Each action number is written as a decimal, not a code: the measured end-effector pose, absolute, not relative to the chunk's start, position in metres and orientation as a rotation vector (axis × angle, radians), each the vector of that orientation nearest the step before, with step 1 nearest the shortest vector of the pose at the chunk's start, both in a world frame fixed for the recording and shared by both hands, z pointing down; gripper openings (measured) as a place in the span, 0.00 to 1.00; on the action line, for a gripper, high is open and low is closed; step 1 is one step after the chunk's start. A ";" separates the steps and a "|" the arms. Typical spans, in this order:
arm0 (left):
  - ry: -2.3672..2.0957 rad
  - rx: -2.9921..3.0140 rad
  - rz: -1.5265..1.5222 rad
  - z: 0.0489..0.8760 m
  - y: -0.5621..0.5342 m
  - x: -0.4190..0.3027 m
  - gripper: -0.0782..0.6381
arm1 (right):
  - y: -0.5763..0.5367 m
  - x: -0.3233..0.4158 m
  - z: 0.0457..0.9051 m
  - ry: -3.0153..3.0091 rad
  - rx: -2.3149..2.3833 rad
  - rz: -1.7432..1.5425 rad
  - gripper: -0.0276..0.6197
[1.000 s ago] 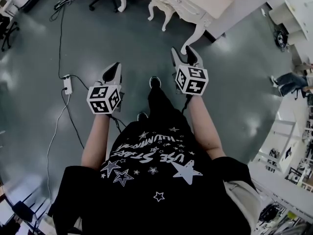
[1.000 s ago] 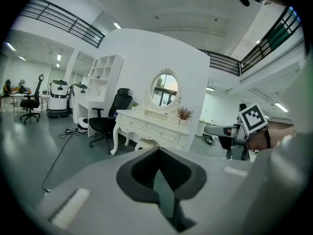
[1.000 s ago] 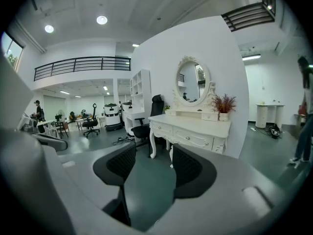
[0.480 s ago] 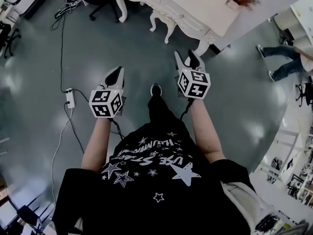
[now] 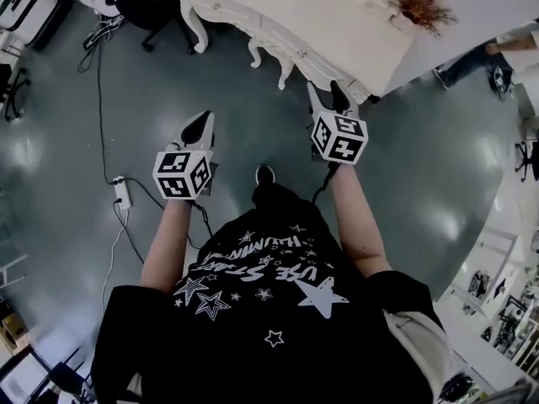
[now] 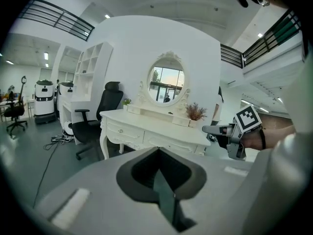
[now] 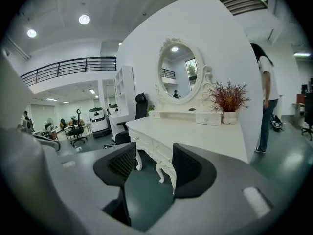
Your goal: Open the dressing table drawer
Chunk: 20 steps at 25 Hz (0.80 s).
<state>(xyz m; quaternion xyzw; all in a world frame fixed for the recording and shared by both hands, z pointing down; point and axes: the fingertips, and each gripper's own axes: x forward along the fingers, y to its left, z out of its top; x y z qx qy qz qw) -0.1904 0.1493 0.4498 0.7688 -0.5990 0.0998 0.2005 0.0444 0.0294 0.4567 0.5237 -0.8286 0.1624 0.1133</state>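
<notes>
The white dressing table [image 5: 337,32] stands ahead of me, its drawer fronts [image 5: 282,36] running along the near edge above curved legs. In the left gripper view the drawers [image 6: 128,133] show small knobs. My left gripper [image 5: 200,118] hangs over the grey floor short of the table, and its jaws [image 6: 157,153] are shut with nothing in them. Further forward, my right gripper [image 5: 325,98] is close to the table's front right corner. It is open and empty [image 7: 151,163], and the drawer fronts [image 7: 159,153] show through the gap.
A black office chair [image 5: 147,2] stands at the table's left end. A power strip [image 5: 123,194] and its cable lie on the floor to my left. A potted plant [image 5: 418,2] and an oval mirror [image 6: 166,84] are on the table. A person [image 7: 264,92] stands beyond its right end.
I have walked toward the dressing table, which now lies nearer and larger in the head view. Both grippers came forward with me, their jaws unchanged. The person at the right has moved.
</notes>
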 end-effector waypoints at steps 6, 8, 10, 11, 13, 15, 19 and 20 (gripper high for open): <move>-1.628 2.201 0.288 0.447 0.066 -0.165 0.11 | -0.035 0.071 0.461 -2.407 1.587 0.500 0.44; -1.605 2.220 0.294 0.447 0.046 -0.155 0.11 | -0.051 0.081 0.460 -2.399 1.617 0.507 0.44; -1.583 2.238 0.305 0.447 0.030 -0.146 0.11 | -0.063 0.090 0.460 -2.391 1.644 0.522 0.44; -1.575 2.245 0.310 0.447 0.022 -0.142 0.11 | -0.068 0.094 0.460 -2.387 1.654 0.532 0.43; -1.562 2.257 0.319 0.445 0.008 -0.137 0.11 | -0.077 0.100 0.462 -2.377 1.669 0.548 0.43; -1.551 2.266 0.321 0.444 -0.007 -0.134 0.11 | -0.086 0.106 0.465 -2.364 1.684 0.559 0.43; -1.515 2.291 0.343 0.442 -0.035 -0.128 0.11 | -0.103 0.116 0.468 -2.331 1.733 0.584 0.42; -1.503 2.299 0.350 0.443 -0.043 -0.127 0.11 | -0.108 0.118 0.469 -2.322 1.747 0.590 0.42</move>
